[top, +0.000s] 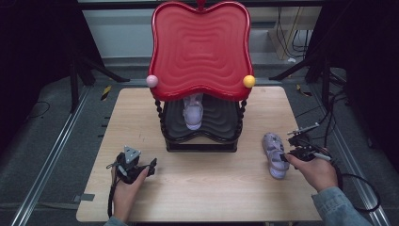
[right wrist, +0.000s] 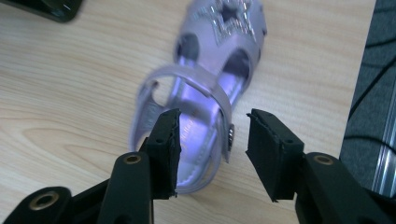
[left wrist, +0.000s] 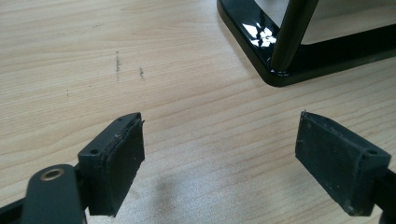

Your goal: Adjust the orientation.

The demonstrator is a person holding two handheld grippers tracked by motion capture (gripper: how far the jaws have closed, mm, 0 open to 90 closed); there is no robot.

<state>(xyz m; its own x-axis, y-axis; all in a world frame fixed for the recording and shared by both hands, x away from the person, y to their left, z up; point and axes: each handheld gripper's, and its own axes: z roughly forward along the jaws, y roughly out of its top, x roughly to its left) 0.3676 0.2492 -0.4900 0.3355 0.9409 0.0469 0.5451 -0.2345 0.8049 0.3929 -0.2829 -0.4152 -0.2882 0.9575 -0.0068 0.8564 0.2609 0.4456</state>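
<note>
1. A purple sandal (right wrist: 205,88) lies on the wooden table (top: 197,188), to the right of the red and black shelf (top: 200,47).
2. The right gripper (right wrist: 212,149) is at the sandal's heel. One pad is inside the shoe and one is outside, around the side strap, with a gap.
3. The left gripper (left wrist: 219,163) has its jaws spread wide over bare table.
4. Another purple sandal (top: 193,113) sits on the shelf's lower level.

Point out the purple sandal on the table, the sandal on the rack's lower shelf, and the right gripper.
Purple sandal (right wrist: 205,79), right gripper view, on its ankle strap.
Shelf sandal (top: 193,114), high view, on its upper.
Right gripper (right wrist: 212,149), right gripper view, midway between its fingers.
</note>
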